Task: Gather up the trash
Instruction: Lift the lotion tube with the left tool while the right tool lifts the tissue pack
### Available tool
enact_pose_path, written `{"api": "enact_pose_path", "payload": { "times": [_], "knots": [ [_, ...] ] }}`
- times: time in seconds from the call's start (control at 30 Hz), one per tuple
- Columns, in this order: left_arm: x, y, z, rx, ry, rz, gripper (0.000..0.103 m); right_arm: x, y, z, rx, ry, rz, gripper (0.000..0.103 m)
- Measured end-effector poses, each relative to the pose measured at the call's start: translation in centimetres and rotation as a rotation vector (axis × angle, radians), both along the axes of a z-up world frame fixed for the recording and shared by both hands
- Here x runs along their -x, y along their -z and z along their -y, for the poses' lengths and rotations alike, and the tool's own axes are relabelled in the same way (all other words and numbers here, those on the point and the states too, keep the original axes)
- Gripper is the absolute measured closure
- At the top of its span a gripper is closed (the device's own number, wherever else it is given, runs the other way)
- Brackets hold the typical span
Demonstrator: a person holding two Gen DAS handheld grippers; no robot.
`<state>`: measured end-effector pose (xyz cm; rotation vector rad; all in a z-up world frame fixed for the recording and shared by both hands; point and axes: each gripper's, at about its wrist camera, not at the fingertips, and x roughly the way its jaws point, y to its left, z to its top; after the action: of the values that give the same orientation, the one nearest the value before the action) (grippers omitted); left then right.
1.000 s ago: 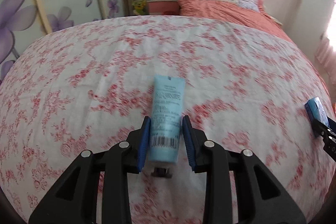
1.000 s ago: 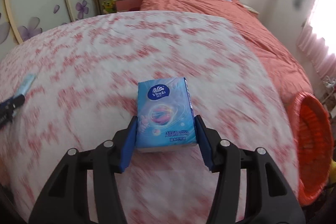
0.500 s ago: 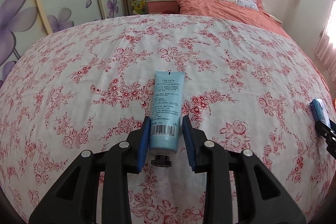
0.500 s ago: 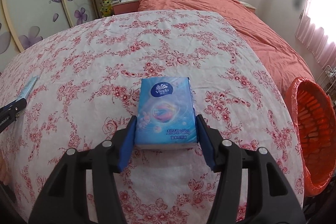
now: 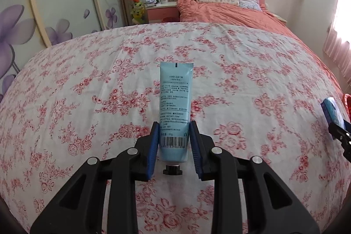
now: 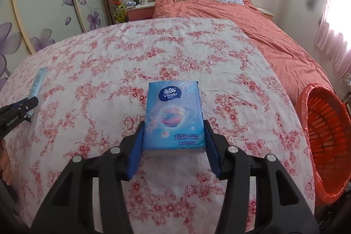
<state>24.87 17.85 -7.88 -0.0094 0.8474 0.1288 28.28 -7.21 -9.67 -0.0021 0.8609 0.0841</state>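
Big floral-print white bedspread (image 6: 197,54) fills both views. Orange mesh bin w/ red liner (image 6: 324,146) sits at 3 o'clock off the bed edge. Right gripper (image 6: 174,142): jaws just closed in, clamped on blue Vinda tissue pack (image 6: 174,120). Left gripper (image 5: 173,142): jaws narrow, pinching pale-blue plastic tube (image 5: 175,106). Both grabbed; next, carry to bin, drop.

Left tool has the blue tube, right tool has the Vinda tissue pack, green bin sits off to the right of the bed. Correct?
Not quite: the bin is orange-red, not green, as the right wrist view shows. The rest holds: the left tool grips the blue tube, and the right tool holds the Vinda tissue pack.
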Motion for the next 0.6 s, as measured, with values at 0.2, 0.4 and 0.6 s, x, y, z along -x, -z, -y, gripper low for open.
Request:
{"api": "enact_pose_path", "payload": {
  "times": [0.2, 0.4, 0.6],
  "knots": [
    [-0.5, 0.4, 0.7, 0.01, 0.003, -0.022, 0.074, -0.1, 0.1, 0.6, -0.009, 0.018, -0.011, 0.053],
    [-0.1, 1.1, 0.5, 0.031, -0.011, -0.038, 0.073, -0.3, 1.4, 0.3, -0.004, 0.014, -0.041, 0.053],
    [1.3, 1.2, 0.4, 0.025, -0.01, -0.043, 0.068, -0.3, 1.4, 0.1, -0.008, 0.012, -0.043, 0.052]
  ]
}}
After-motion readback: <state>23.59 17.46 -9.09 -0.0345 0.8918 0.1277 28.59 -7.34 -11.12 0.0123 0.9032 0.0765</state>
